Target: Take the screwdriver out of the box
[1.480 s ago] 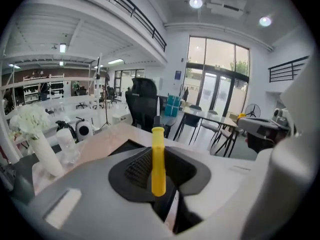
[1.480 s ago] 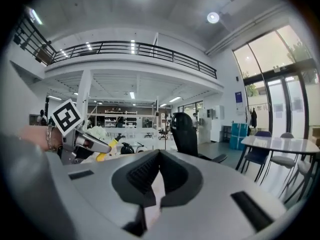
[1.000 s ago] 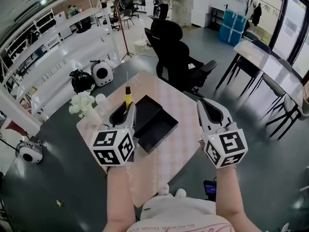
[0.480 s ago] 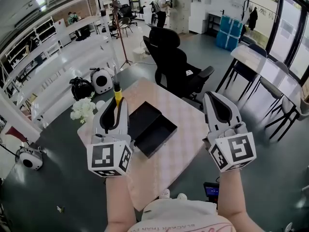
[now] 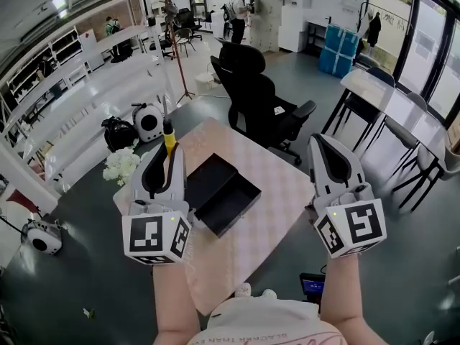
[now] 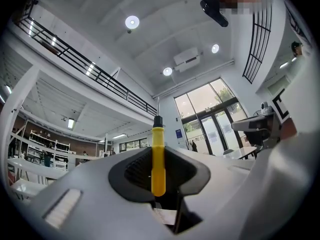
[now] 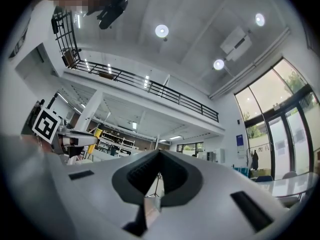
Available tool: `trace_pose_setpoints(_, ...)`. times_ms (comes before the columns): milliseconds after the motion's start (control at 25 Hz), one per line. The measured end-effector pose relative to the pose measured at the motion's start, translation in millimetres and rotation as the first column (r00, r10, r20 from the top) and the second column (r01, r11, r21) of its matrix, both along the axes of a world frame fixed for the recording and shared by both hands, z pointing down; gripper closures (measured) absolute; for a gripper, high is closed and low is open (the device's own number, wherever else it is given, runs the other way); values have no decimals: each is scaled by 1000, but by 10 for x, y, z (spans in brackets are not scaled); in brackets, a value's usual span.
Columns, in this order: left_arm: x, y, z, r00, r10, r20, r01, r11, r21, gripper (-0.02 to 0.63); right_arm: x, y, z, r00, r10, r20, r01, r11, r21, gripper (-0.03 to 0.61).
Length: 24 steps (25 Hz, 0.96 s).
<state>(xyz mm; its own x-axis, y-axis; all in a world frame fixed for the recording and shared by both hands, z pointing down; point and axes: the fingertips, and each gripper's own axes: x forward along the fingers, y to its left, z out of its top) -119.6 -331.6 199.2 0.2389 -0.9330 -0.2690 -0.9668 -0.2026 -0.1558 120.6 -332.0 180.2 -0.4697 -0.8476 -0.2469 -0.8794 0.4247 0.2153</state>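
Now the one screwdriver (image 5: 169, 138) is out of the box. It stands up straight in the left gripper (image 5: 167, 152), left of the middle of the head view. Its yellow handle sits between the two jaws, which are squeezed narrow onto it, and its thin metal tip points up. The left gripper view shows the same yellow handle (image 6: 158, 159) right in the middle.

The right gripper (image 5: 321, 141) is at the right side of the head view. Its jaws are closed together with nothing between them, as the right gripper view (image 7: 160, 153) shows.

One black box (image 5: 231, 201) lies open on the table, in the middle of the head view, between the two grippers. A second flat black part (image 5: 209, 174) lies touching its upper left side.

The table (image 5: 277, 192) has a pale pink checked cloth. One bunch of white flowers (image 5: 121, 164) is at its left edge. One black office chair (image 5: 257, 95) stands just above the table in the frame. Two round white machines are on the floor, one (image 5: 149, 118) at upper left and one (image 5: 43, 237) at far left. Blue bins (image 5: 336, 47) are at upper right.

Each gripper has a cube with black and white squares. Some upside-down writing shows on the shirt at the bottom edge, too cut off to read.
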Motion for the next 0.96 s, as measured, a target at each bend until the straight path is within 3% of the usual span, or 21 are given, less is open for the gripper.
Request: trace_pose_setpoints(960,-40,5,17,1000,-16,-17,16,1000,-8,529,46,-51,51,1000,3,0,-3,1000,-14,575)
